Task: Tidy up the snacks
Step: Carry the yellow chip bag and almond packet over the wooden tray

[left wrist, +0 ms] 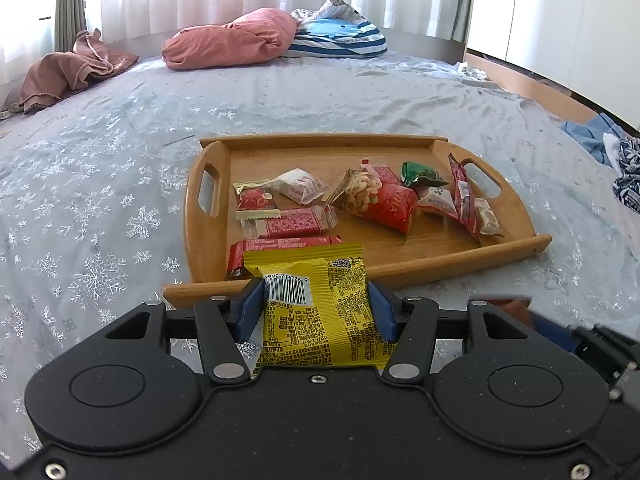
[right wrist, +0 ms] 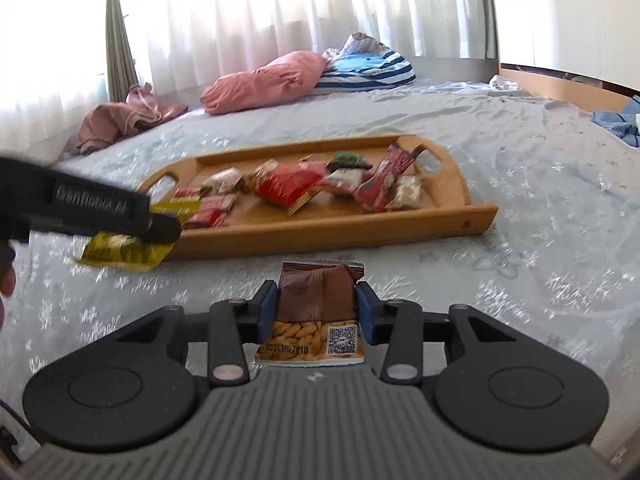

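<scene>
Left fingers (left wrist: 316, 308) clamped on the sides of a yellow snack packet (left wrist: 316, 312), long axis pointing straight ahead, front edge just over the near rim of the wooden tray (left wrist: 460, 260) on the bed (left wrist: 100, 200). Right fingers (right wrist: 316, 312) pressed on either side of a brown nut packet (right wrist: 316, 304), apparently gripping it, tray ahead and slightly left across bare bedsheet. Left side nearer the tray, other snacks already lying inside it.

The brown packet (right wrist: 316, 320) reads "2024102", the red bag (left wrist: 390, 204) "RTHA", the left tool (right wrist: 92, 204) "GenRobot.AI".
</scene>
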